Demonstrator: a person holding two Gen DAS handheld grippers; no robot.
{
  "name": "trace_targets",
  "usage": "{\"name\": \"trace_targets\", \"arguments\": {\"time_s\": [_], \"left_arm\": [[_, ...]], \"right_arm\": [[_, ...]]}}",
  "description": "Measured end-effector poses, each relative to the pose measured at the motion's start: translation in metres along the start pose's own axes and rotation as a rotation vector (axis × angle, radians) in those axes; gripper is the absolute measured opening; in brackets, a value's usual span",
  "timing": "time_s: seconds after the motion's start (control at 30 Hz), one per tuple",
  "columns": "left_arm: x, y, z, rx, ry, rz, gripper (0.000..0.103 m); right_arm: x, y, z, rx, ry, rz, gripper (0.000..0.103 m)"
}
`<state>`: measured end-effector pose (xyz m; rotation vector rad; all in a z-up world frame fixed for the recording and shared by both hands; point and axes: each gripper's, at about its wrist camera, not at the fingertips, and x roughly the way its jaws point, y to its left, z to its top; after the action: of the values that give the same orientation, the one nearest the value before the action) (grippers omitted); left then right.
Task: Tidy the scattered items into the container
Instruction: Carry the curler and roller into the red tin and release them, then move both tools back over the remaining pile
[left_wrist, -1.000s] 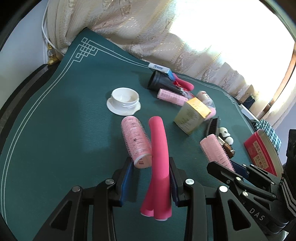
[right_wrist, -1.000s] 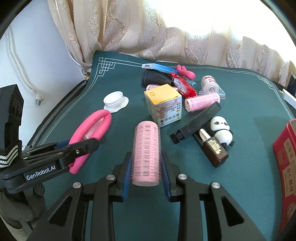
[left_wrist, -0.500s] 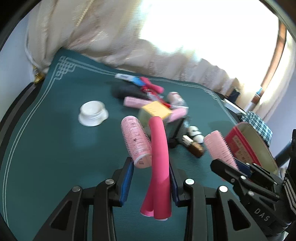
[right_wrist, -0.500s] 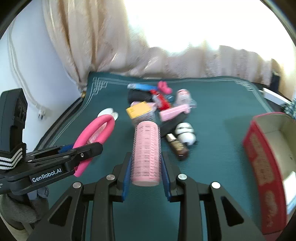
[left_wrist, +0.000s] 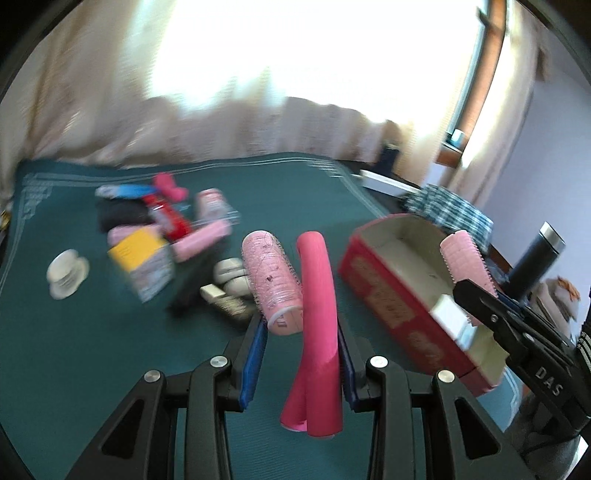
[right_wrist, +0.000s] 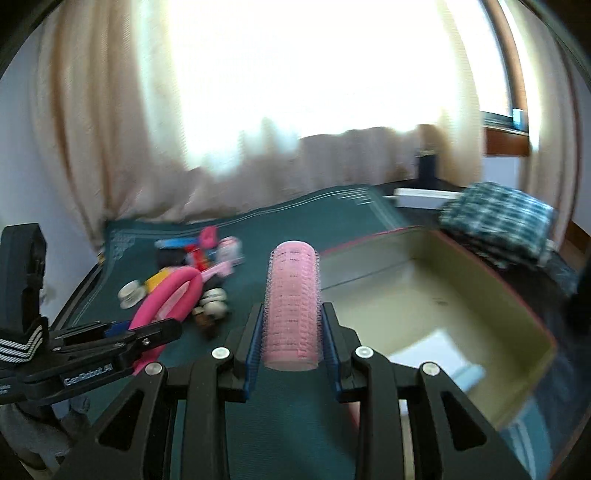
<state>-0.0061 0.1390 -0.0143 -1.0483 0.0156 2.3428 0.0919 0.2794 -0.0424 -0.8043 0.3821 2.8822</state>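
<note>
Left wrist view shows the left claw (left_wrist: 299, 332) clamped on two things at once: a pale pink hair roller (left_wrist: 271, 282) and a bent hot-pink foam curler (left_wrist: 319, 306), pressed side by side between the blue pads. The right claw (right_wrist: 293, 332) is closed around a second pink roller (right_wrist: 293, 302), held near its lower end, so most of the cylinder stands free above the pads. The red container (left_wrist: 402, 295) stands open on the green surface (left_wrist: 92, 350), to the right of both claws; from the right wrist view its pale inside (right_wrist: 424, 302) lies just beside the held roller, and there seems to be a white sheet on its bottom.

I judge the rollers to be very light and hollow, with a rough mesh skin that grips the pads well, so a soft squeeze across the middle of the barrel is enough; a hard squeeze may crush them. The foam curler is soft and springy, and it may slip out when the pads part. More items (left_wrist: 159, 236) remain in a blurred heap far on the surface.

Readable writing: "DAS" on the right tool body in the left wrist view, and "GenRobot.AI", somewhat blurred, on the left tool in the right wrist view. The labels on the container are too blurred to read.
</note>
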Motion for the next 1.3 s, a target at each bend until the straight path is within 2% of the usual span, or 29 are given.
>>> {"name": "trace_targets", "arguments": {"time_s": [0.3, 0.5, 0.73, 0.8, 0.87, 0.9, 0.93, 0.97, 1.3], "left_arm": [[0.022, -0.083, 0.023, 0.125, 0.003, -0.097, 0.037], [0.042, -0.112, 0.035, 0.157, 0.026, -0.136, 0.037], [0.060, -0.124, 0.040, 0.177, 0.041, -0.143, 0.038], [0.064, -0.126, 0.042, 0.172, 0.042, -0.148, 0.047], [0.067, -0.124, 0.043, 0.157, 0.042, -0.149, 0.061], [0.068, -0.123, 0.043, 0.150, 0.040, -0.144, 0.070], [0.068, -0.121, 0.044, 0.146, 0.036, -0.141, 0.071], [0.067, -0.118, 0.043, 0.141, 0.037, -0.137, 0.071], [0.060, -0.090, 0.041, 0.077, 0.041, -0.107, 0.071]], "right_arm": [[-0.014, -0.071, -0.001, 0.103, -0.020, -0.107, 0.032], [-0.013, -0.090, -0.002, 0.125, -0.009, -0.122, 0.033], [-0.013, -0.101, 0.003, 0.136, -0.012, -0.139, 0.033], [-0.012, -0.106, 0.005, 0.149, -0.009, -0.144, 0.036], [-0.012, -0.110, 0.006, 0.162, -0.011, -0.145, 0.046], [-0.012, -0.112, 0.006, 0.170, -0.013, -0.148, 0.055], [-0.013, -0.113, 0.005, 0.177, -0.015, -0.148, 0.061], [-0.013, -0.114, 0.005, 0.185, -0.014, -0.147, 0.062], [-0.017, -0.111, 0.005, 0.227, -0.032, -0.151, 0.062]]}}
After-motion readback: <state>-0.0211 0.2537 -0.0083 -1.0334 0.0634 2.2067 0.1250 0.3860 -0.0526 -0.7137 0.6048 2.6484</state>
